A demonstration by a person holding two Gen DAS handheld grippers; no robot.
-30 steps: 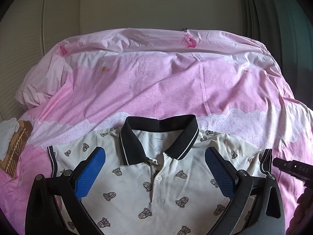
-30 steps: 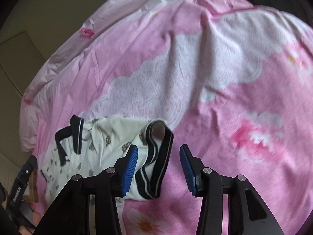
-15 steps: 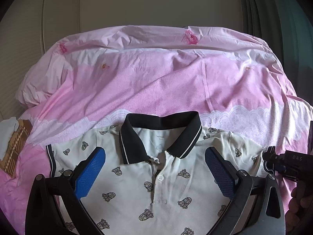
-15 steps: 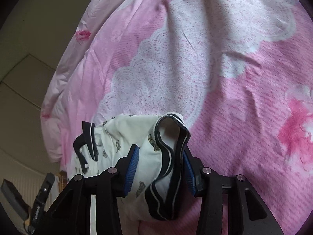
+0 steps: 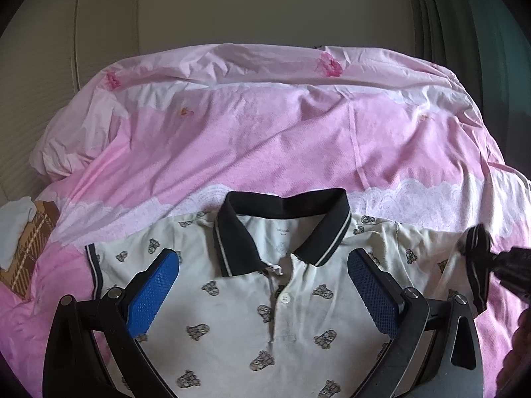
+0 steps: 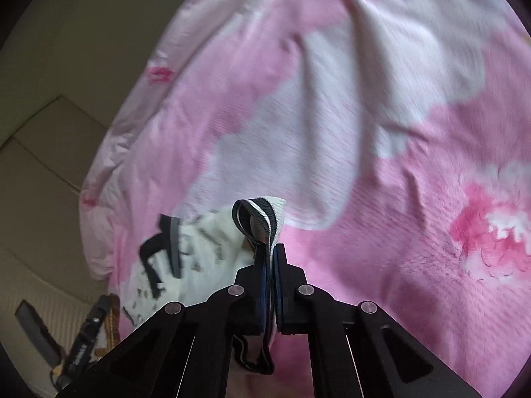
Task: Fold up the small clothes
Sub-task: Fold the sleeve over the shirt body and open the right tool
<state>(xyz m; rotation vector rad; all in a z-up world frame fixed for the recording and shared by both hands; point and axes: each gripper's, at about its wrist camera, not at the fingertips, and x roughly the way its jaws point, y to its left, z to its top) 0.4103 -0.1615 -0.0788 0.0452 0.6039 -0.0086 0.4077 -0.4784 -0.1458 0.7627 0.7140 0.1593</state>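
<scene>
A small cream polo shirt (image 5: 265, 292) with a black collar (image 5: 285, 219) and little printed figures lies face up on the pink bedspread (image 5: 265, 132). My left gripper (image 5: 264, 282) hovers open over the shirt's chest, its blue pads (image 5: 152, 292) wide apart, nothing between them. My right gripper (image 6: 270, 258) is shut on the black-and-white cuff (image 6: 262, 219) of the shirt's right sleeve, lifting it off the bed. In the left wrist view that gripper (image 5: 497, 265) shows blurred at the right edge, holding the dark cuff (image 5: 478, 252).
The pink floral bedspread (image 6: 365, 132) stretches far behind and to the right of the shirt. A brown plaid item with a white cloth (image 5: 23, 245) lies at the bed's left edge. A wall and closet door stand behind the bed.
My right gripper closed its jaws on the sleeve cuff, which had lain loose between them, and raised it. The left gripper stayed still and open.
</scene>
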